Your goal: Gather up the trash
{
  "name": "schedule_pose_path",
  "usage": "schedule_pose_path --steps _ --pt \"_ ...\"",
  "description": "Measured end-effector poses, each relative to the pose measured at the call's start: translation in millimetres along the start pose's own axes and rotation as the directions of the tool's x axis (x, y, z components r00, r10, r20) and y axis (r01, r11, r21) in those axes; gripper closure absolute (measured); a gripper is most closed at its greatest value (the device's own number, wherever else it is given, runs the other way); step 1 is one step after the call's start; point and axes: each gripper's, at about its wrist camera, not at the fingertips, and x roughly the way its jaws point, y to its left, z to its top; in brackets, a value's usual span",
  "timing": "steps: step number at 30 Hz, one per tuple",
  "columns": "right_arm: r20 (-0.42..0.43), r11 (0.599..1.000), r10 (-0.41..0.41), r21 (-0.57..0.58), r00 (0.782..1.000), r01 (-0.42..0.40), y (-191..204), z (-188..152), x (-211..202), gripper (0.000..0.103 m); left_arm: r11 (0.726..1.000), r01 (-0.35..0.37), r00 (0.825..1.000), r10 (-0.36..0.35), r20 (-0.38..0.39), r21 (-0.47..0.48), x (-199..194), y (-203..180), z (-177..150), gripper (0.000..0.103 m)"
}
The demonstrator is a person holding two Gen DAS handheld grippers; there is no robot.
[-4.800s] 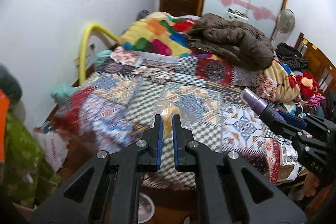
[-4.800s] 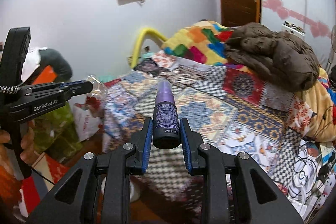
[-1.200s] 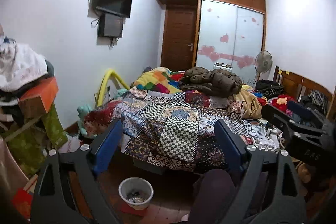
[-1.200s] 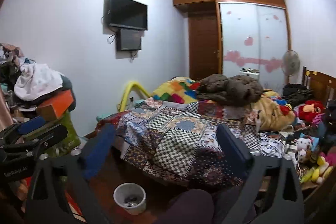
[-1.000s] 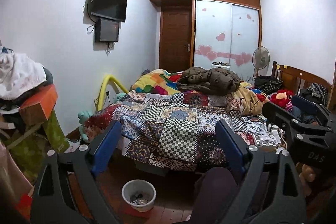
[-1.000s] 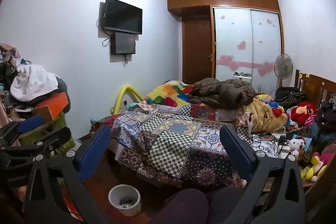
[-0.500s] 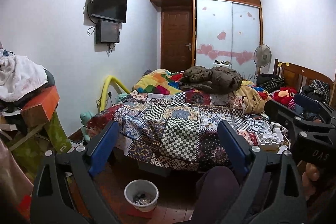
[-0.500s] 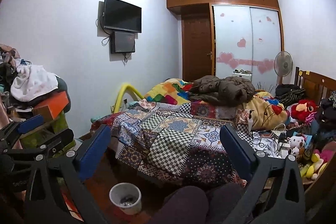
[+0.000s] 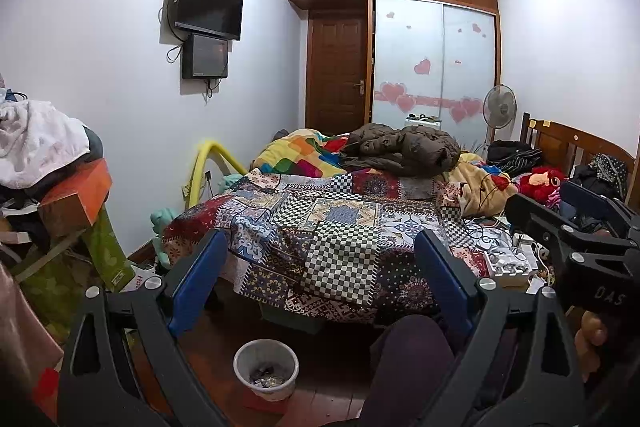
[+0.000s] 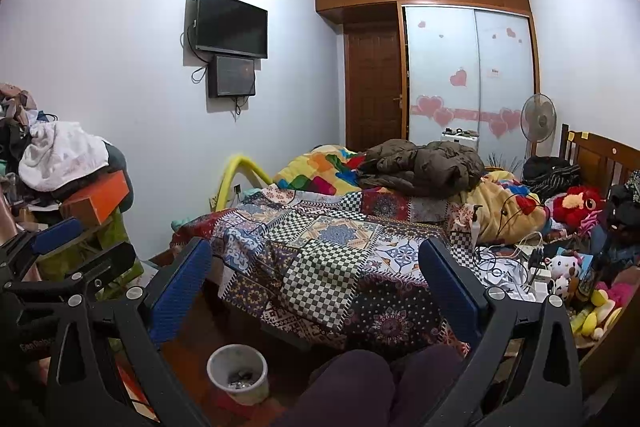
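- Left gripper point(image 9: 316, 283): jaws spread wide apart, nothing held between the blue pads point(image 9: 198, 279); held up in the air, facing the bed.
- Right gripper point(image 10: 316, 291): jaws likewise wide apart, nothing held; also seen at right edge of left view, w/ a hand behind it.
- Left gripper also seen at left edge of right view, beside the clutter pile.
- White trash bin point(image 9: 266, 369) stood on wood floor, below & between the left fingers, near foot of bed; small dark/grey bits seen at the bottom, contents too small to ID.
- Same bin point(image 10: 237, 373) in right view, low left of centre, just beside right gripper's left finger.
- Bed covered w/ patchwork quilt point(image 9: 332, 227); checkered patch hung over the foot end.
- Brown jacket point(image 9: 404, 147) bunched at far end of bed, on multicolour blanket point(image 9: 298, 157).
- Cables & white chargers point(image 10: 516, 267) spread on right side of bed, near plush toys point(image 10: 576, 203).
- TV point(image 10: 231, 25) mounted on left wall, smaller dark box under it.
- Clutter pile w/ orange box point(image 9: 76, 195) at left.
- Dark-clothed knees of the person seen at bottom centre.
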Motion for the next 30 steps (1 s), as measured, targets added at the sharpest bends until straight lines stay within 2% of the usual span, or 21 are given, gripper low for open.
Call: schedule_pose_path --steps 19,30 --pt "-0.004 1.000 0.001 0.002 1.000 0.000 -0.9 2.1 -1.8 0.000 1.000 -0.005 1.000 0.005 -0.008 -0.004 2.0 -3.9 -1.0 0.008" --pt "-0.004 1.000 0.001 0.002 1.000 -0.001 -1.9 3.3 -3.6 0.000 1.000 0.001 1.000 -0.002 -0.013 -0.020 4.2 -2.7 -0.2 0.004"
